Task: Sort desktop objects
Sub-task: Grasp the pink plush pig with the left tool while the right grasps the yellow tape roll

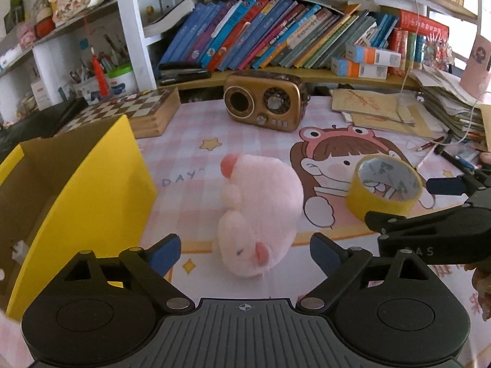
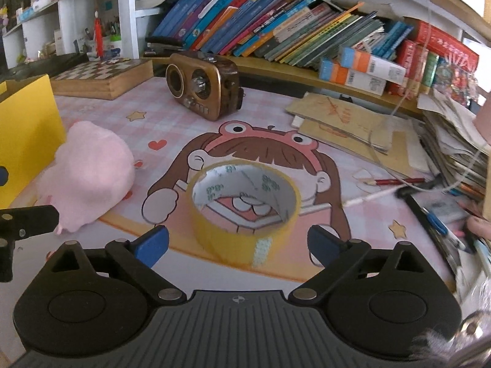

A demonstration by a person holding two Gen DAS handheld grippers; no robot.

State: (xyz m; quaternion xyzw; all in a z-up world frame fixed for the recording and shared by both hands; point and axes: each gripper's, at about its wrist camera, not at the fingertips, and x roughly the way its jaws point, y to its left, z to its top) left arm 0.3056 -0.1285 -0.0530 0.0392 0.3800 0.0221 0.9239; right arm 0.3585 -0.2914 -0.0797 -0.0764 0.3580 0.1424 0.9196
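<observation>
A desk mat [image 2: 264, 116], pink-checked with a cartoon girl printed on it, covered the desk. On it lay a pink plush toy [image 1: 260, 214] beside a yellow box [image 1: 101, 190], a roll of yellow tape [image 2: 245, 211] standing on the cartoon's face, a brown retro radio [image 1: 265, 101], a wooden chessboard box [image 1: 138, 113] at the back left, and stacked brown envelopes [image 2: 343, 122] and pens [image 2: 435, 217] at the right.

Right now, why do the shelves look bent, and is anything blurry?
Both views: fisheye lenses bow the bookshelf near the edges. Left wrist view: the pink plush toy looks soft. Right wrist view: the pens at right are smeared, the tape roll is sharper.
</observation>
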